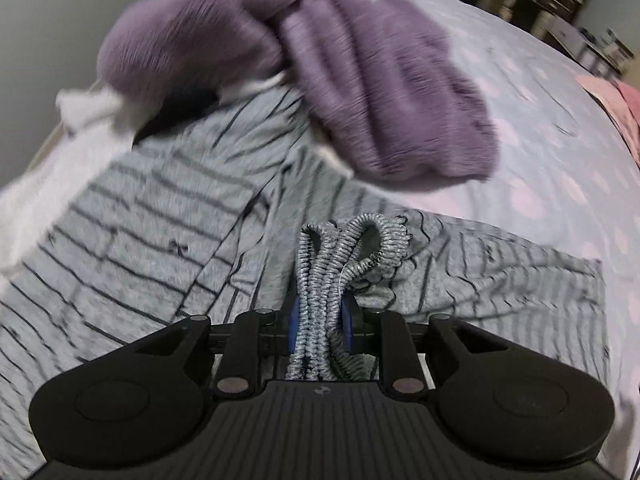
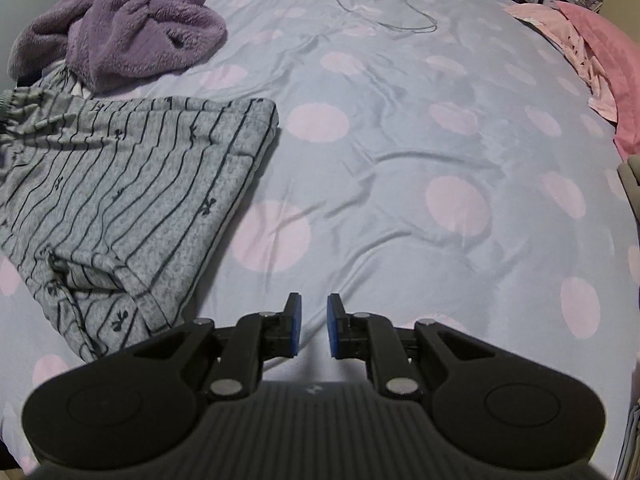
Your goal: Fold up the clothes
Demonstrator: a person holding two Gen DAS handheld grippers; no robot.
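The left gripper (image 1: 319, 316) is clamped on the bunched elastic waistband (image 1: 340, 256) of the striped grey pants (image 2: 120, 184), several ribbed layers squeezed between its blue pads, so the likeliest trouble is an uneven hold: if some of those layers slide out while the band is carried, the fold would go crooked or fall open. The pants lie near the bed's left edge, doubled over with a fairly straight fold line facing the middle of the bed (image 2: 400, 160); a hard pull on the band could drag that tidy part askew. The purple fleece (image 2: 120, 36) sits heaped at the far left corner, touching or overlapping the pants' far edge, with a white cloth (image 1: 92, 108) by it, so a lift could catch them and tow them along. The left view is smeared, so exact contact there is hard to judge. The left gripper sits low over the pants, pointing toward the fleece. The right gripper (image 2: 312, 326) hovers above bare sheet at the near edge, just right of the pants, its jaws parted and holding nothing, aimed toward the far side.
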